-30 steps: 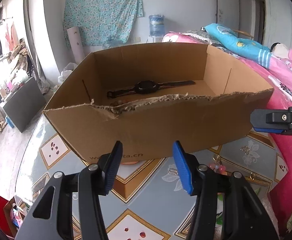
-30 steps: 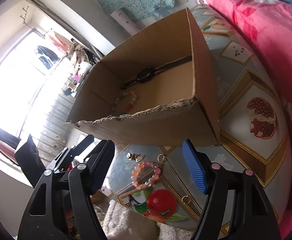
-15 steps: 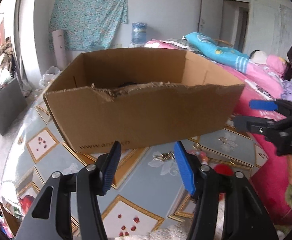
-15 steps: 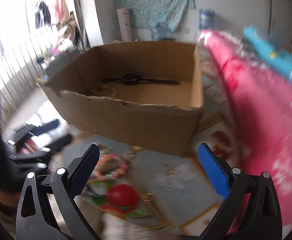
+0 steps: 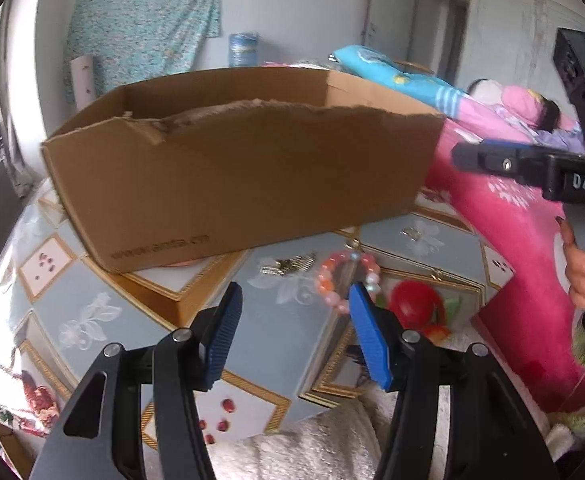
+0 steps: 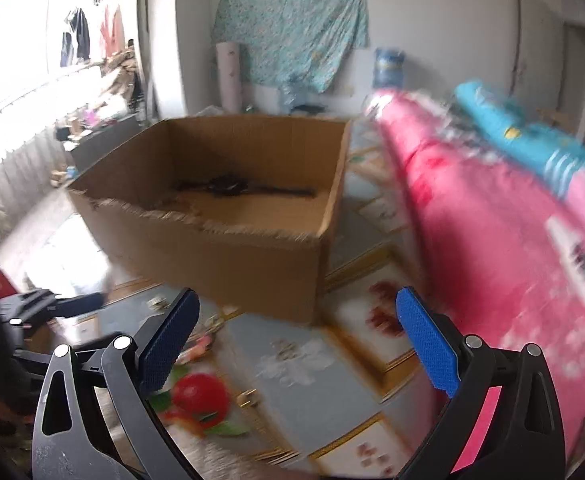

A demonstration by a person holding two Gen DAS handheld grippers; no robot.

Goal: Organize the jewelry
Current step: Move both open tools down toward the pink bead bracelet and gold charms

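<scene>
An open cardboard box [image 5: 236, 176] stands on the patterned table; the right wrist view [image 6: 228, 248] shows a black watch [image 6: 228, 186] lying inside it. A pink bead bracelet [image 5: 346, 280] and a small gold clasp piece [image 5: 288, 266] lie on the table in front of the box. My left gripper [image 5: 292, 336] is open and empty, low over the table, just short of the bracelet. My right gripper [image 6: 296, 344] is open and empty, right of the box's near corner; it shows at the right in the left wrist view [image 5: 532, 168].
A pink quilt [image 6: 512, 240] with a blue pillow [image 5: 392, 76] lies along the table's right side. A white fluffy cloth [image 5: 312, 448] covers the near table edge. A small gold hoop [image 6: 248, 394] lies on the table. The right wrist view is blurred.
The left gripper has dropped lower and shifted right, bringing the bracelet close to its fingers. The right gripper has swung right and up, away from the bracelet, and stays open.
</scene>
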